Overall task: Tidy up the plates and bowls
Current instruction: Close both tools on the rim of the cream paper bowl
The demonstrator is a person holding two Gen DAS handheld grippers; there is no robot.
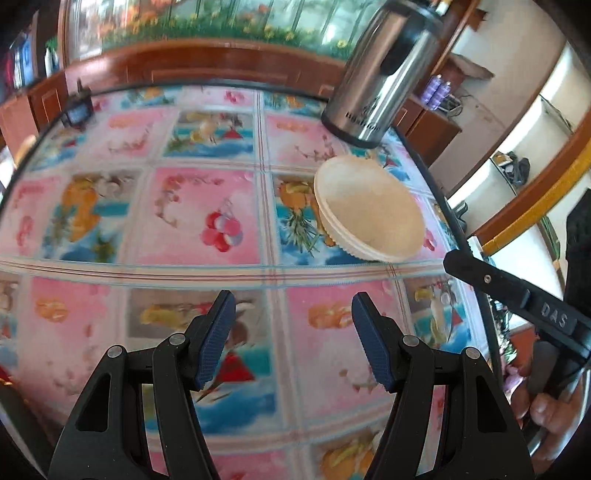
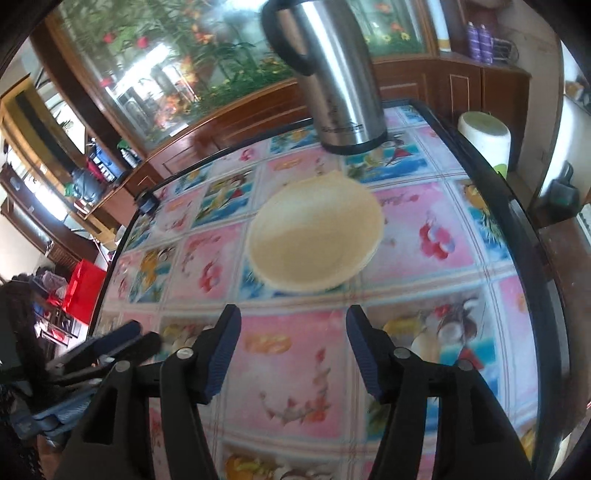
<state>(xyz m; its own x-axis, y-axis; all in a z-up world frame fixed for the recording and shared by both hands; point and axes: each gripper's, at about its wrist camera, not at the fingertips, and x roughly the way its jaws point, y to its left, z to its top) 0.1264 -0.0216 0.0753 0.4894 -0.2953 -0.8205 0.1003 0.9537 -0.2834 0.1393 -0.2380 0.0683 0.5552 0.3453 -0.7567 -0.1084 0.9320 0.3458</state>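
Reddish wooden cabinets (image 2: 436,83) beneath a flower-painted glass panel (image 1: 207,22), white shelves (image 1: 535,122) beside.

Kettle, cloth and cup on and beside the table

A steel kettle (image 2: 338,79) is seen upper centre on a picture-patterned tablecloth (image 2: 303,376); a white cup (image 2: 484,136) is placed beyond the table's right edge.

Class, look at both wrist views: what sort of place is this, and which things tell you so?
Probably a home dining or living room: a table with a patterned tablecloth, a steel kettle beside stacked cream bowls, and wooden cabinets behind.
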